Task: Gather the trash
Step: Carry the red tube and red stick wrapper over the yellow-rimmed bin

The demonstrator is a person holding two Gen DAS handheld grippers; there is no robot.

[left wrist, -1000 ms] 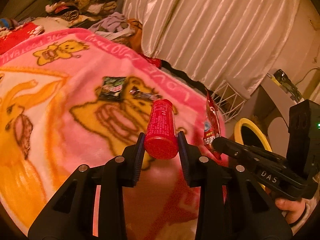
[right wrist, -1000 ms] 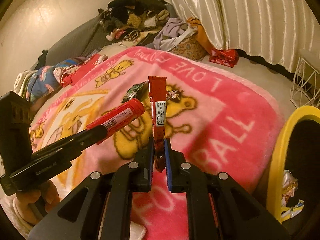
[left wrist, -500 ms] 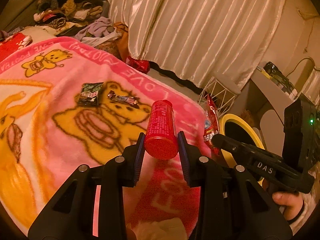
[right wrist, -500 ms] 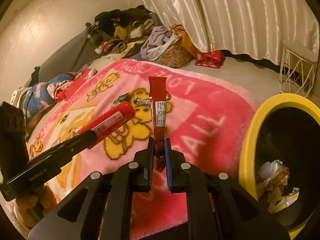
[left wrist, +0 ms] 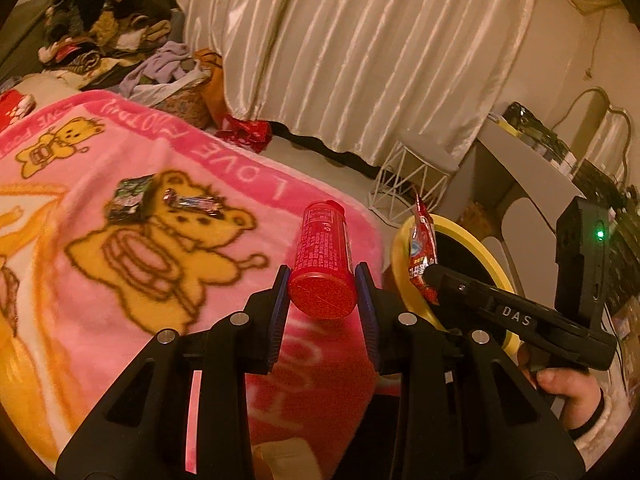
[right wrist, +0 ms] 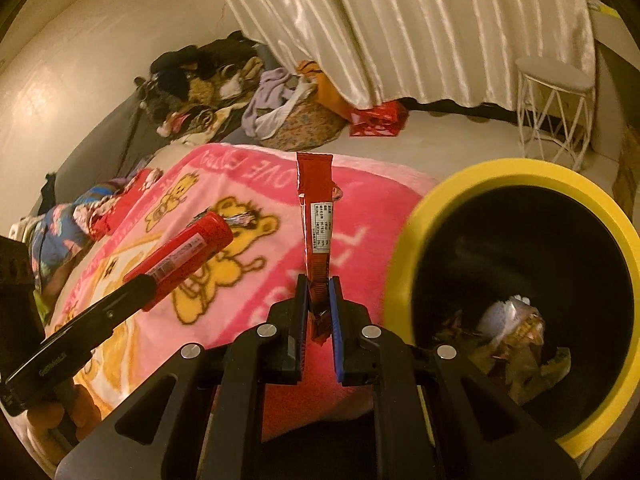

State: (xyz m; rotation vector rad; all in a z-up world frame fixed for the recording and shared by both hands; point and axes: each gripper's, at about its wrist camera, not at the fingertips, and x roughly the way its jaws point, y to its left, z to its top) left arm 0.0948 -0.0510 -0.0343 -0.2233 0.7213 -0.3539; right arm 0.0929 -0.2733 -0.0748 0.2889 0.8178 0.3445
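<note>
On the pink blanket [left wrist: 120, 280] at far left, 2 wrappers [left wrist: 132, 198] lie uncollected. My left gripper [left wrist: 322, 276] has its fingers clamped on a red tube [left wrist: 324, 248], long axis running forward along them. To its right, my right gripper [right wrist: 319, 304] pinches a red snack packet [right wrist: 317, 216] that stands upright from the closed fingers. Farthest right sits the yellow-rimmed bin [right wrist: 472, 176], trash already inside — just beside my right hand's load, so I judge that hand is nearer and drops first, the tube following.
</note>
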